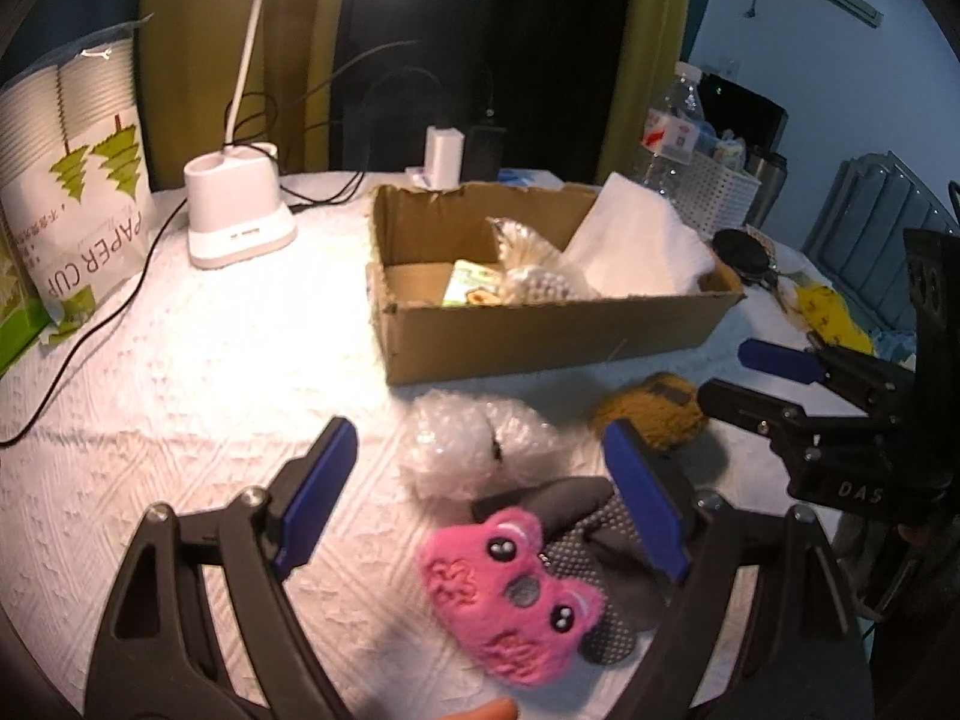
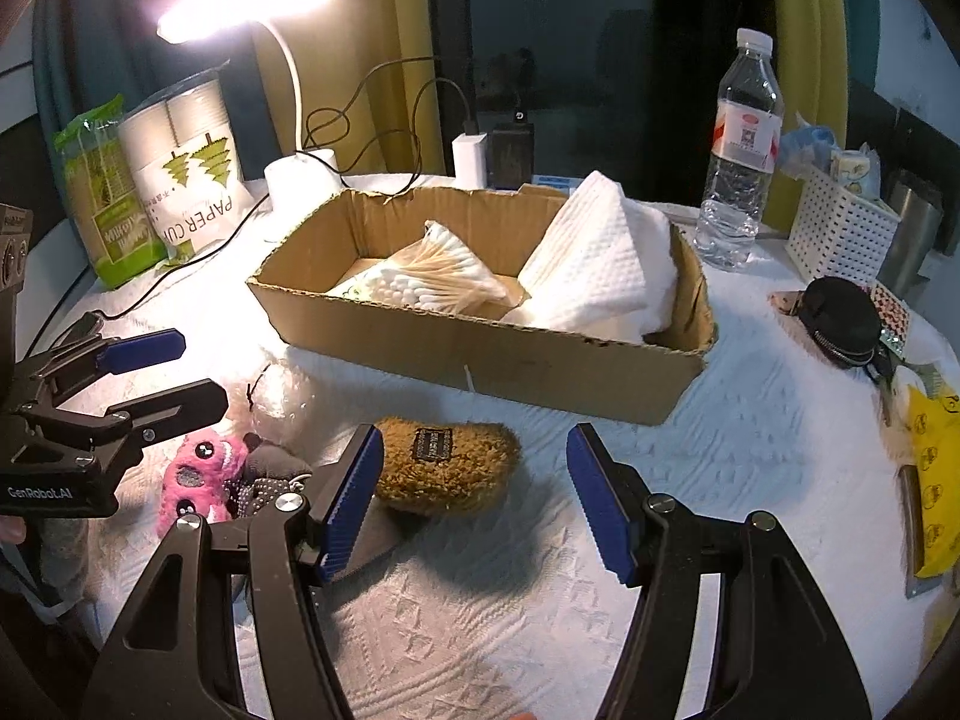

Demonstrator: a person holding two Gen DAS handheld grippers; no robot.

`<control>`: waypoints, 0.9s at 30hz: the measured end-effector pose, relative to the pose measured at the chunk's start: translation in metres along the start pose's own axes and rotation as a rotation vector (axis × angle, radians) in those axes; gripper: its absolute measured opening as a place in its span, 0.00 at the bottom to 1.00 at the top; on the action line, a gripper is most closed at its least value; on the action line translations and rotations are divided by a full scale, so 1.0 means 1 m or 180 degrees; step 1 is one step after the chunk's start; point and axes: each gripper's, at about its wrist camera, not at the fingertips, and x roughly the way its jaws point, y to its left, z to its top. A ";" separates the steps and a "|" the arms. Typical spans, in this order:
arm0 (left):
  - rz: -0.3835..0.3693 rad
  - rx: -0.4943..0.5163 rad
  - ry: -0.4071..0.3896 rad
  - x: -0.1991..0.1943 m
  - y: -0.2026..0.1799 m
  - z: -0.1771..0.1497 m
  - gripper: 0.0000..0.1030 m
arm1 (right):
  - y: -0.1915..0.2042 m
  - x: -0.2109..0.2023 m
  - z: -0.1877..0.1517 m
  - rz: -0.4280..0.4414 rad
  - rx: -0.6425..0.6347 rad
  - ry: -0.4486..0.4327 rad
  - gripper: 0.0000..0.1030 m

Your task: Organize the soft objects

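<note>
Pink plush toy between open left hand-held gripper blue pads.

"PAPER CUP" runs sideways, dark letters, on the white paper-cup pack w/ green tree drawings; small characters beside it too tiny to read. Right wrist view shows same pack, cut to "PAPER CU". "GenRobot.AI" in white on left gripper body. "DAS" on right gripper body, rest hidden. Water bottle label: red/white, QR-like square, print unreadable. Green bag: text blurred.
</note>
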 end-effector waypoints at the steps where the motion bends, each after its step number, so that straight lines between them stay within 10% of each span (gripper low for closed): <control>1: 0.0003 -0.0004 0.0011 0.002 0.001 0.000 0.83 | 0.000 0.002 0.000 0.0007 0.0003 0.0007 0.66; 27: 0.0146 -0.0044 0.0418 0.054 0.007 0.002 0.94 | 0.006 0.047 -0.003 0.0359 0.0049 0.0354 0.74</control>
